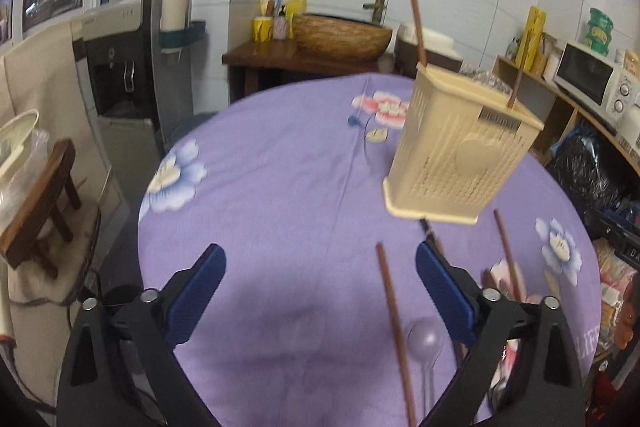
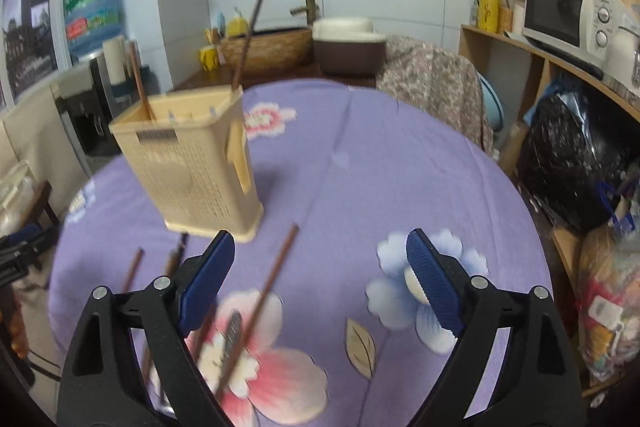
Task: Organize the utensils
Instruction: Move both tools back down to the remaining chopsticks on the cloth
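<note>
Left wrist view: my left gripper (image 1: 320,291) stands wide open with nothing between its blue pads. A brown chopstick (image 1: 394,327) lies on the purple floral tablecloth (image 1: 280,167) inside the gap, close to the right-hand pad. A purple spoon (image 1: 425,339) lies just beside that chopstick, near the same pad. Another chopstick (image 1: 508,255) lies beyond the right-hand pad. The cream utensil basket (image 1: 452,155) stands ahead and to the right, with two chopsticks upright in it.

Right wrist view: my right gripper (image 2: 320,291) is likewise spread wide and holds nothing. Here the basket (image 2: 192,171) sits ahead and to the left. A chopstick (image 2: 264,291) runs past the left-hand pad. Only this view shows a dark, blurred utensil (image 2: 232,335) beside it, over a pink flower print. More sticks lie further left; blur prevents a count.
</note>
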A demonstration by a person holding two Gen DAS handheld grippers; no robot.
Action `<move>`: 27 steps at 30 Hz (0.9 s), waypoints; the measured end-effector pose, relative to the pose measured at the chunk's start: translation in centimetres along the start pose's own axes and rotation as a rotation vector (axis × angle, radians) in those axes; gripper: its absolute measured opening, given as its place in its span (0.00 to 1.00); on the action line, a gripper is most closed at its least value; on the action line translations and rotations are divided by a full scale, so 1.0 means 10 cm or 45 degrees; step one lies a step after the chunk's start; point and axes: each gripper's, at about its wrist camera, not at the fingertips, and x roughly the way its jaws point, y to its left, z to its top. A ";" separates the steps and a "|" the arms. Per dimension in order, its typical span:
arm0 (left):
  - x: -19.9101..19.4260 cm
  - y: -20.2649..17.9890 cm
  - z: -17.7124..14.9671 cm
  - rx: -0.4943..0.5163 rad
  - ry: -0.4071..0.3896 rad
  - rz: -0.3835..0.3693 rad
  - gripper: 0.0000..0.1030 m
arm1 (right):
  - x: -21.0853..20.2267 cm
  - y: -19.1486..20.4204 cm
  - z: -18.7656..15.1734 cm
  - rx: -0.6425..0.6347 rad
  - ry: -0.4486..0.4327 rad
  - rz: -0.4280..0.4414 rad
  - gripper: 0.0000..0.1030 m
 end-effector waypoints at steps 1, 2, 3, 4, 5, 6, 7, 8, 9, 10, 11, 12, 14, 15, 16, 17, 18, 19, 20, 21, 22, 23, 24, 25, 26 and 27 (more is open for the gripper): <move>0.03 0.03 -0.06 -0.012 0.027 0.004 0.82 | 0.04 0.00 -0.06 0.001 0.023 -0.004 0.84; 0.05 0.04 -0.12 -0.025 0.055 -0.004 0.76 | 0.07 0.00 -0.13 0.005 0.050 -0.003 0.84; 0.07 0.05 -0.17 -0.035 0.079 -0.020 0.70 | 0.10 0.00 -0.21 0.014 0.075 0.005 0.83; 0.09 0.05 -0.23 -0.052 0.104 -0.039 0.67 | 0.12 0.01 -0.28 0.030 0.103 0.016 0.82; 0.11 0.05 -0.27 -0.065 0.122 -0.050 0.64 | 0.14 0.01 -0.35 0.046 0.124 0.027 0.80; 0.13 0.04 -0.33 -0.071 0.133 -0.055 0.61 | 0.15 0.03 -0.40 0.052 0.136 0.034 0.78; 0.14 0.02 -0.38 -0.075 0.150 -0.062 0.59 | 0.15 0.06 -0.45 0.056 0.152 0.047 0.78; 0.15 -0.01 -0.44 -0.072 0.164 -0.066 0.55 | 0.16 0.08 -0.49 0.057 0.165 0.060 0.75; 0.16 -0.03 -0.47 -0.068 0.175 -0.072 0.53 | 0.17 0.11 -0.52 0.057 0.179 0.075 0.69; 0.17 -0.05 -0.51 -0.065 0.186 -0.081 0.52 | 0.18 0.16 -0.56 0.055 0.203 0.098 0.66; 0.18 -0.08 -0.54 -0.063 0.196 -0.083 0.51 | 0.20 0.19 -0.59 0.057 0.225 0.123 0.59; 0.19 -0.10 -0.55 -0.061 0.199 -0.082 0.51 | 0.23 0.23 -0.62 0.065 0.247 0.153 0.53; 0.20 -0.14 -0.58 -0.049 0.204 -0.074 0.51 | 0.26 0.31 -0.65 0.070 0.278 0.188 0.47; 0.20 -0.15 -0.59 -0.043 0.204 -0.071 0.51 | 0.28 0.36 -0.66 0.062 0.287 0.198 0.42; 0.20 -0.16 -0.60 -0.037 0.203 -0.069 0.51 | 0.30 0.40 -0.67 0.054 0.295 0.201 0.40; 0.20 -0.17 -0.59 -0.034 0.203 -0.068 0.51 | 0.33 0.44 -0.68 0.049 0.310 0.208 0.36; 0.20 -0.18 -0.60 -0.030 0.204 -0.070 0.51 | 0.36 0.47 -0.69 0.052 0.329 0.221 0.34; 0.20 -0.19 -0.61 -0.027 0.208 -0.071 0.51 | 0.41 0.49 -0.70 0.069 0.356 0.244 0.29; 0.20 -0.20 -0.61 -0.025 0.212 -0.072 0.51 | 0.43 0.49 -0.70 0.085 0.362 0.253 0.26; 0.20 -0.21 -0.62 -0.023 0.213 -0.072 0.51 | 0.42 0.49 -0.70 0.088 0.362 0.243 0.24; 0.20 -0.22 -0.63 -0.017 0.213 -0.069 0.51 | 0.43 0.49 -0.69 0.097 0.366 0.255 0.22; 0.20 -0.22 -0.64 -0.013 0.213 -0.065 0.51 | 0.44 0.49 -0.69 0.115 0.371 0.275 0.16; 0.20 -0.22 -0.64 -0.012 0.214 -0.064 0.51 | 0.45 0.47 -0.68 0.144 0.381 0.300 0.12; 0.21 -0.22 -0.65 -0.014 0.219 -0.068 0.51 | 0.47 0.46 -0.67 0.156 0.385 0.306 0.12; 0.22 -0.22 -0.65 -0.016 0.222 -0.071 0.51 | 0.47 0.45 -0.66 0.167 0.386 0.307 0.11; 0.22 -0.22 -0.65 -0.017 0.226 -0.072 0.51 | 0.46 0.42 -0.65 0.188 0.386 0.306 0.09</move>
